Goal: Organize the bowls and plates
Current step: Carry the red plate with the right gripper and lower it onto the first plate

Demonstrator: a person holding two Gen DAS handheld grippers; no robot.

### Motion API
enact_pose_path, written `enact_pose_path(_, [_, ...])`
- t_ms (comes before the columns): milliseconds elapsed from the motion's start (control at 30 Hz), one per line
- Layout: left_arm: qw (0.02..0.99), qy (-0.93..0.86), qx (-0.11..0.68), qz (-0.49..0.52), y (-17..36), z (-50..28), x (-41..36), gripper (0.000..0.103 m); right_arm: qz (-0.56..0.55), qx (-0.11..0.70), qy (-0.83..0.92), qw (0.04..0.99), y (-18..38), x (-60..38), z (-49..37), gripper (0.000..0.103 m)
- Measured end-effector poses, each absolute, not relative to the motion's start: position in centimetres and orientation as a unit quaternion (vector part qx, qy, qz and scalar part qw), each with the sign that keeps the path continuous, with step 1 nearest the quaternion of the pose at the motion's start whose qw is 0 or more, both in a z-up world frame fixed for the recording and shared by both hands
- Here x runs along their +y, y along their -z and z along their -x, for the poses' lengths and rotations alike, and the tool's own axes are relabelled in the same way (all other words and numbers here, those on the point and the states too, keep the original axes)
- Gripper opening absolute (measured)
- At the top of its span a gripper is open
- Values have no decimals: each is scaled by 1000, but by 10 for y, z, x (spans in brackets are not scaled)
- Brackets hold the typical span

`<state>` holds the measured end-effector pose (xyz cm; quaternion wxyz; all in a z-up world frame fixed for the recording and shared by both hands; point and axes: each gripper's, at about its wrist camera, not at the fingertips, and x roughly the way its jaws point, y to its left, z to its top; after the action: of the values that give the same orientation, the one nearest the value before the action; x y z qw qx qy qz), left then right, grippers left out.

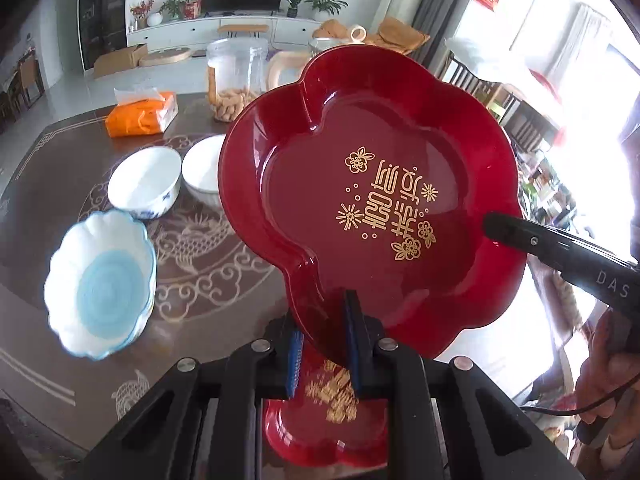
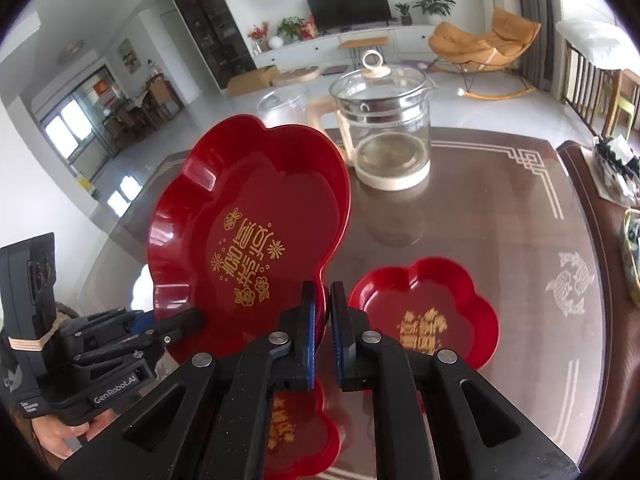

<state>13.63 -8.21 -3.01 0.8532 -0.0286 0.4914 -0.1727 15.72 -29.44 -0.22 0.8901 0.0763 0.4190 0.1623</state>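
Note:
A large red flower-shaped plate (image 1: 372, 184) with gold characters is held tilted above the table. My left gripper (image 1: 326, 344) is shut on its near rim. My right gripper (image 2: 323, 320) is shut on its right rim; the plate also shows in the right wrist view (image 2: 248, 240). The right gripper's finger shows in the left wrist view (image 1: 520, 232). Two smaller red plates lie on the table, one right (image 2: 424, 316) and one beneath my grippers (image 2: 300, 432). Two white bowls (image 1: 144, 184) (image 1: 202, 172) and a blue-and-white scalloped bowl (image 1: 100, 284) stand at the left.
A brown patterned table (image 2: 500, 240) carries a glass kettle (image 2: 386, 136), a snack jar (image 1: 236, 80) and an orange tissue pack (image 1: 140, 114). A chair (image 2: 608, 264) stands at the table's right edge. A living room lies behind.

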Motion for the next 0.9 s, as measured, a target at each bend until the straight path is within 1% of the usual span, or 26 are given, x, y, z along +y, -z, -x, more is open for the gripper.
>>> enact_pose_path(200, [834, 175, 523, 3, 73, -83, -71, 18, -122, 455, -150, 869, 59, -276, -98, 11])
enact_pose_path(333, [821, 174, 543, -1, 97, -69, -71, 18, -154, 485, -136, 850, 97, -276, -90, 11])
enact_pose_path(433, [818, 178, 547, -10, 105, -58, -77, 19, -161, 500, -122, 842, 115, -280, -89, 11])
enact_pose_path(700, [799, 196, 569, -3, 121, -49, -88, 19, -153, 524, -108, 831, 131, -287, -91, 10])
enact_pose_path(900, [784, 206, 586, 4, 118, -48, -92, 22, -143, 535, -99, 827, 131, -285, -95, 11])
